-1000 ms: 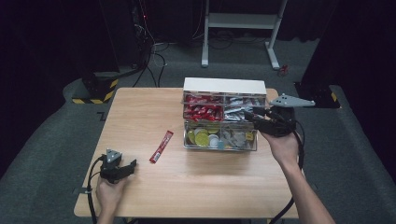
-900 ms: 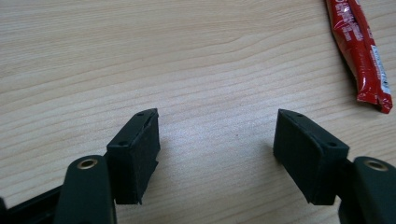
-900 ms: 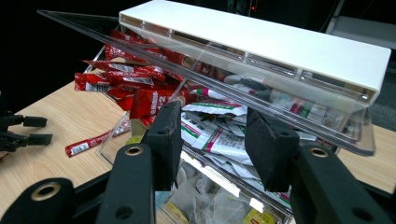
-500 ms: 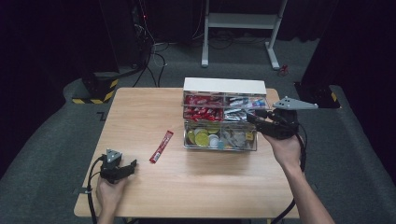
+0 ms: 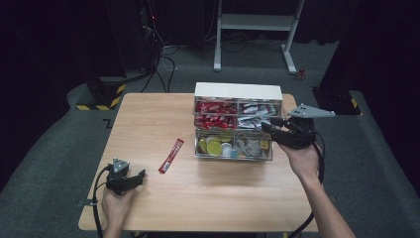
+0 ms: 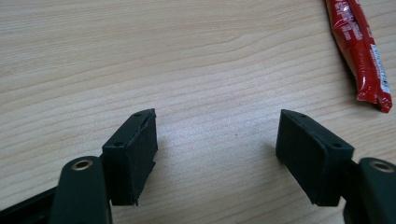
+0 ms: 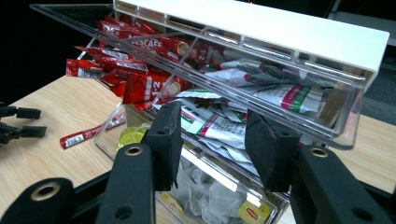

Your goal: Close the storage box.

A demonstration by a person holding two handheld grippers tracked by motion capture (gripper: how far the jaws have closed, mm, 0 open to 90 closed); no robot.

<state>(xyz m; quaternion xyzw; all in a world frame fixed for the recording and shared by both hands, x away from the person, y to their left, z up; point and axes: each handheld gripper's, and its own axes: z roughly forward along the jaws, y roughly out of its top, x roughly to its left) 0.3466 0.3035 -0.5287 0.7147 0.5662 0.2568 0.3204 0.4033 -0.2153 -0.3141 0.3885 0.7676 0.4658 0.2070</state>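
Observation:
A clear organizer with a white top (image 5: 237, 90) stands at the table's back right, its tiers stepping out toward me. They hold red sachets (image 5: 214, 107), white sachets (image 7: 233, 126), and yellow-green pods and tea bags (image 5: 216, 146). My right gripper (image 5: 267, 126) is open at the organizer's right front, its jaws (image 7: 212, 140) apart just in front of the white sachets, holding nothing. A single red sachet (image 5: 171, 155) lies on the wood left of the organizer. My left gripper (image 5: 141, 174) rests open on the table at front left, with the red sachet (image 6: 359, 51) beyond its right jaw.
The wooden table (image 5: 148, 114) has bare room at the left and along the front. A white-legged stand (image 5: 257, 22), black equipment and cables (image 5: 158, 54) lie on the dark floor behind. The left gripper (image 7: 18, 123) appears far off in the right gripper view.
My right gripper has shifted slightly left and toward me along the organizer's right front. The left gripper and the loose red sachet have stayed put.

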